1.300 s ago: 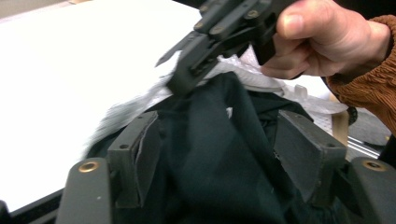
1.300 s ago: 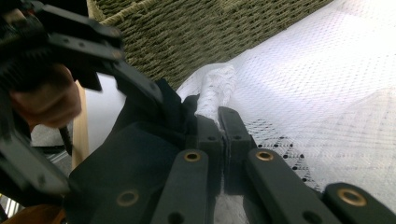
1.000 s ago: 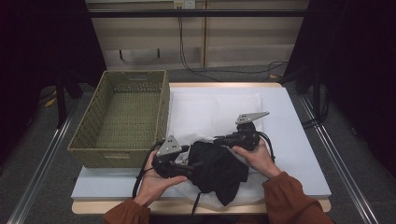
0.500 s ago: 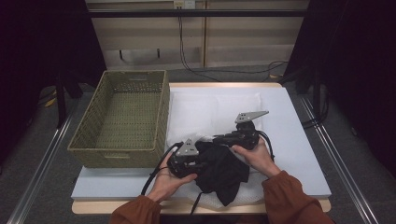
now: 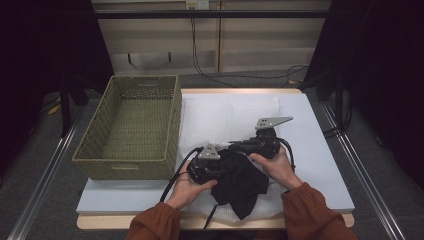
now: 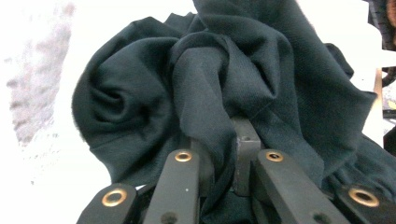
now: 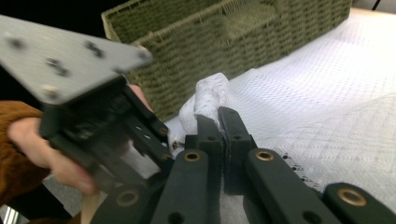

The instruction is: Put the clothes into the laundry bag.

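A crumpled black cloth (image 5: 242, 182) lies at the front of the table on a white mesh sheet (image 5: 235, 115). My left gripper (image 5: 222, 167) comes in from the left. Its jaws have just been closing, and in the left gripper view they (image 6: 229, 140) are shut on a fold of the black cloth (image 6: 196, 84). My right gripper (image 5: 234, 146) points left just behind the cloth. In the right gripper view its jaws (image 7: 219, 126) are shut on a raised pinch of the white mesh sheet (image 7: 208, 98), with the left gripper's grey plate (image 7: 65, 56) close beside it.
A green woven basket (image 5: 125, 162) stands empty on the left of the table, its wall (image 7: 210, 42) close behind the grippers. The white sheet stretches bare to the back and right. Dark curtains and cables lie beyond the table.
My left gripper has slid right, up to the black cloth, and its jaws have closed on a fold of it. The right hand has kept still.
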{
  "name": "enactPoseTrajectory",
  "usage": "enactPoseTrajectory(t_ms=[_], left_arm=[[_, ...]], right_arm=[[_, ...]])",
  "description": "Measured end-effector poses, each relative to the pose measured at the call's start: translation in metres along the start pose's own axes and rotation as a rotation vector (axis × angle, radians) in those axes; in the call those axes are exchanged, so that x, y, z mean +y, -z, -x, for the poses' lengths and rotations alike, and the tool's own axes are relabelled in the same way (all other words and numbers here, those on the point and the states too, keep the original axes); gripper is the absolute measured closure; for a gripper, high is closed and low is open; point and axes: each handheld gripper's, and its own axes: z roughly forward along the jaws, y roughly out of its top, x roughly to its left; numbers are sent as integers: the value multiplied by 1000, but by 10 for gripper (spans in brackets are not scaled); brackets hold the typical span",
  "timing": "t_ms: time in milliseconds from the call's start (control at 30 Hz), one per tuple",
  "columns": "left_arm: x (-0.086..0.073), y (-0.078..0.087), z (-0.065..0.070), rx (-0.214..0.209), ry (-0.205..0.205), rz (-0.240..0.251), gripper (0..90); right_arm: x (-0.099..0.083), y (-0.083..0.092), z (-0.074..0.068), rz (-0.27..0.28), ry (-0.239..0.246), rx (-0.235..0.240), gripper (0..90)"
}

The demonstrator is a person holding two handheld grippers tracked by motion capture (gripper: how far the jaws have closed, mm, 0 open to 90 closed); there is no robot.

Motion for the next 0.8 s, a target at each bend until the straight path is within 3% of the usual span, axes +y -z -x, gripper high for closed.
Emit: enactPoseTrajectory(t_ms=[67, 133, 267, 367, 400, 500, 600, 767, 800], left_arm=[[0, -1, 0, 23, -10, -3, 834], [-3, -1, -4, 48, 4, 1, 836], [-5, 5, -6, 66, 16, -1, 836], [-6, 10, -4, 88, -4, -17, 836], [-7, 14, -5, 112, 9, -6, 835], [-11, 21, -10, 102, 33, 18, 832], [-18, 27, -13, 69, 90, 55, 794], [-19, 34, -7, 54, 73, 79, 691], [-16, 38, 0, 62, 55, 97, 630]], right_arm=[[1, 1, -1, 3, 2, 2, 883], [2, 3, -4, -3, 9, 4, 883], [0, 3, -4, -13, 8, -3, 883], [-7, 3, -2, -31, -10, -7, 883], [-11, 5, -1, -39, -22, -13, 883], [-15, 7, -2, -46, -27, -17, 882], [-18, 7, -1, -54, -29, -19, 881], [-19, 6, 0, -63, -27, -19, 881], [-19, 5, 0, -62, -29, -19, 881]])
